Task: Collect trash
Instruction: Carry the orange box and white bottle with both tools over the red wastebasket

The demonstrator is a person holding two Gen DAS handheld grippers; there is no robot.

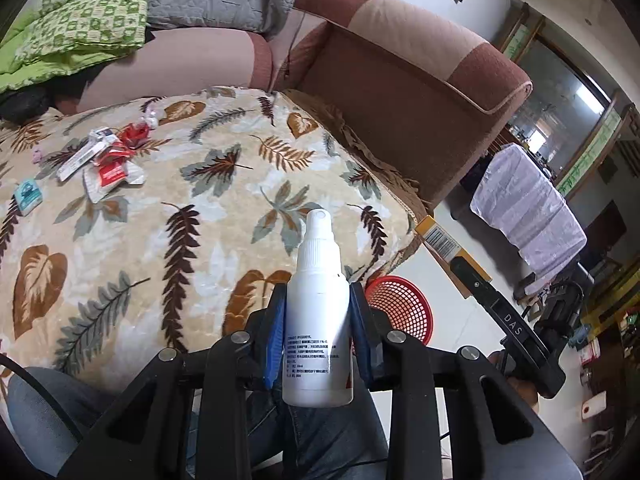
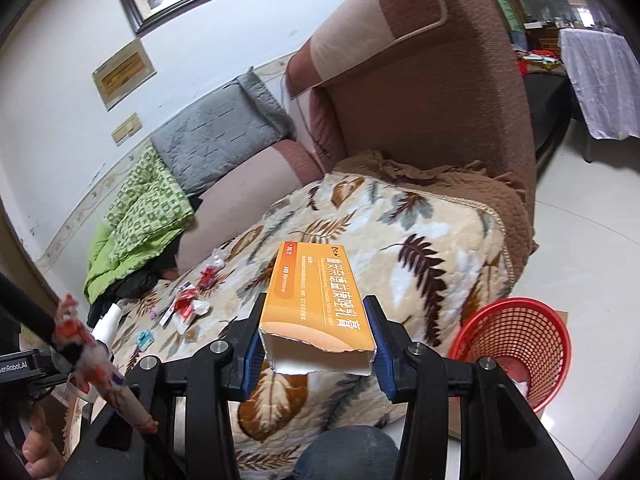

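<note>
My left gripper [image 1: 318, 344] pinches the white spray bottle [image 1: 318, 320]; right gripper [image 2: 316, 344] clamps the torn orange carton [image 2: 316, 308]. I'd swing both over the red mesh basket [image 2: 516, 344] on the floor, then release.

The left gripper [image 1: 318, 320] clamps a white plastic spray bottle [image 1: 318, 320], blue pads [image 1: 276, 344] pressed on both sides, nozzle pointing up-frame. Behind it spreads a cream blanket with brown and grey leaf print [image 1: 168, 208]. Upper left of that blanket, a cluster of red-and-white wrappers [image 1: 108, 164] lies beside a small teal packet [image 1: 28, 196]. Just right of the bottle, a red mesh plastic basket [image 1: 404, 308] sits on the floor. At right, the other gripper holds an orange box with a barcode [image 1: 438, 240].
</note>
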